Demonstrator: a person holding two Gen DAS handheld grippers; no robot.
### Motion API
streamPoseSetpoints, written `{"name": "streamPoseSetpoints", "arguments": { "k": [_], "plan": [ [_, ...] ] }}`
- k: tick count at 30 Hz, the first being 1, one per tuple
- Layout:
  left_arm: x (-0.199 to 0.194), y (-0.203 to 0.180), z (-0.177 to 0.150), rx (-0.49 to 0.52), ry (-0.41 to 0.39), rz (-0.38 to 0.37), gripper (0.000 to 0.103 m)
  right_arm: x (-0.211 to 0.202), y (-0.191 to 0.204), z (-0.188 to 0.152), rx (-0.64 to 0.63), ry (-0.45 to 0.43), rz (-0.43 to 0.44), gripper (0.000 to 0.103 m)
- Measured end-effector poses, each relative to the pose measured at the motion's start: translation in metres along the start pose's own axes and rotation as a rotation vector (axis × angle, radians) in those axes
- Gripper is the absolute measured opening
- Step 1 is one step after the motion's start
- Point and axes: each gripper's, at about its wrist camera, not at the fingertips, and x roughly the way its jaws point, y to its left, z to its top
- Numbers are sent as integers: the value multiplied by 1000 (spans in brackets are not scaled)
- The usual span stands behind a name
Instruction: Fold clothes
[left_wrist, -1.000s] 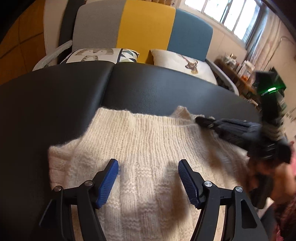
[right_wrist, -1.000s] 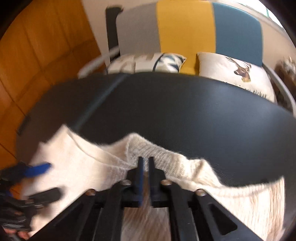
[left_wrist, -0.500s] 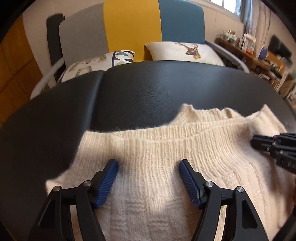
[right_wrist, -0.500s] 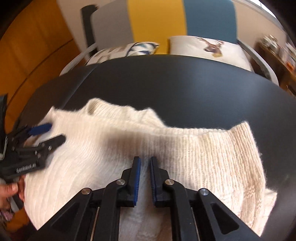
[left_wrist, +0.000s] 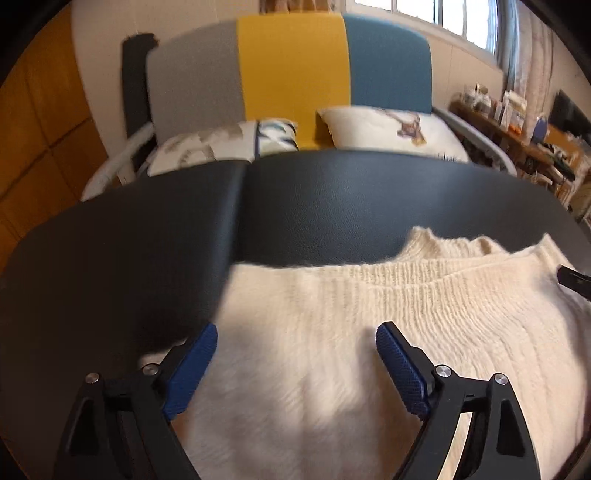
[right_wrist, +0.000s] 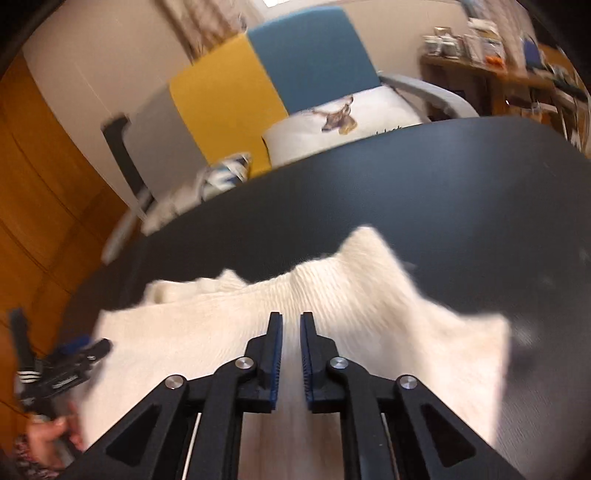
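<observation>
Left wrist view: left gripper (left_wrist: 297, 363) spread wide over soft, limp sweater (left_wrist: 369, 332); right gripper (right_wrist: 291, 356) near-closed, empty. Pinch ribbed hem.

The left gripper (left_wrist: 296, 334) is hovering spread wide over a cream knit sweater (left_wrist: 388, 332) lying on the black table (left_wrist: 332, 199).

Daylight from window (left_wrist: 448, 14) top right, soft shadows on sweater (left_wrist: 332, 350), right view motion-blurred, fisheye edges dark.
</observation>
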Motion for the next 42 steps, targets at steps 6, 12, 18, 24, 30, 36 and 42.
{"name": "streamPoseSetpoints", "arguments": {
  "k": [6, 12, 18, 24, 30, 36, 42],
  "plan": [
    [-40, -3, -27, 12, -72, 3, 89, -30, 5, -31, -130, 56, -44, 14],
    [-20, 21, -47, -34, -5, 22, 93, -30, -42, -43, 14, 56, -112, 6],
    [-51, 49, -45, -100, -74, 5, 93, -71, -53, -31, 65, 6, -54, 22],
    [-46, 100, -35, -239, -18, -128, 103, -71, -68, -21, 81, 107, -41, 52],
    [-23, 134, -48, -401, 174, -243, 103, -54, -94, -24, 184, 159, -12, 61],
    [-21, 138, -57, -441, 189, -286, 103, -42, -109, -27, 270, 205, 50, 81],
    [-11, 140, -48, -390, 195, -340, 103, -32, -106, -23, 288, 247, 143, 83]
  ]
}}
